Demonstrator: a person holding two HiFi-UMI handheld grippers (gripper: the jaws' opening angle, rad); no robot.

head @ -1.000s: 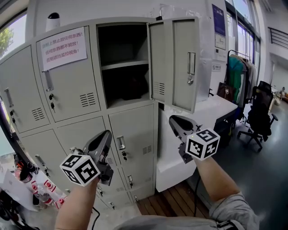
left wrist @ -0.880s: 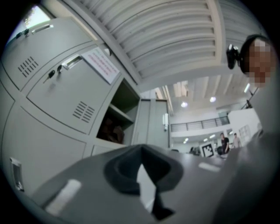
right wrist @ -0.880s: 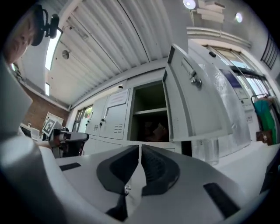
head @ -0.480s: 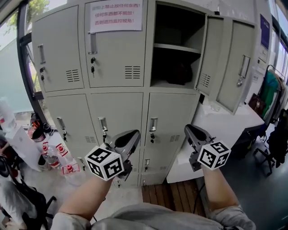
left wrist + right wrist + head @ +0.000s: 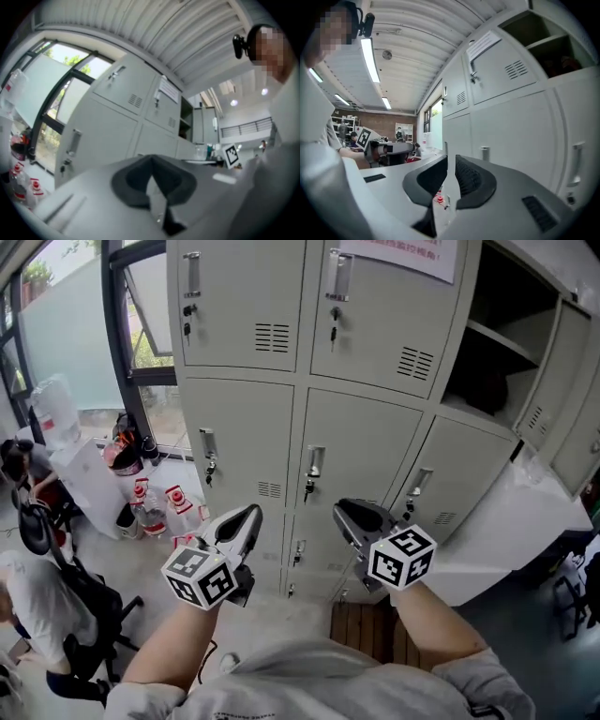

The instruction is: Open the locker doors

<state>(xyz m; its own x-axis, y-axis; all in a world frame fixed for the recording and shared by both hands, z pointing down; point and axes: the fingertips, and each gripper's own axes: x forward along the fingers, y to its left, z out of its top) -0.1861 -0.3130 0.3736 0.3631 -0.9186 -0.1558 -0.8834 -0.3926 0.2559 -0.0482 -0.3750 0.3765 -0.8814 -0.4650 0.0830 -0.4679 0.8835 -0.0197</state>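
Grey locker bank (image 5: 281,418) is seen filling the upper frame. Its top-right compartment (image 5: 497,334) is open, with the door (image 5: 553,381) swung out to the right. The other visible doors are shut, among them the middle-row door (image 5: 352,474) straight ahead. A white counter (image 5: 525,540) is set against the bank's right side. Water bottles (image 5: 150,512) are stood on the floor at the bank's lower left. Left claw (image 5: 253,512) and right claw (image 5: 341,510) are held side by side before the bank's lower rows, touching no door. The left claw's jaws are pressed together, empty. The right claw's are all but closed, a thin slit with nothing between.
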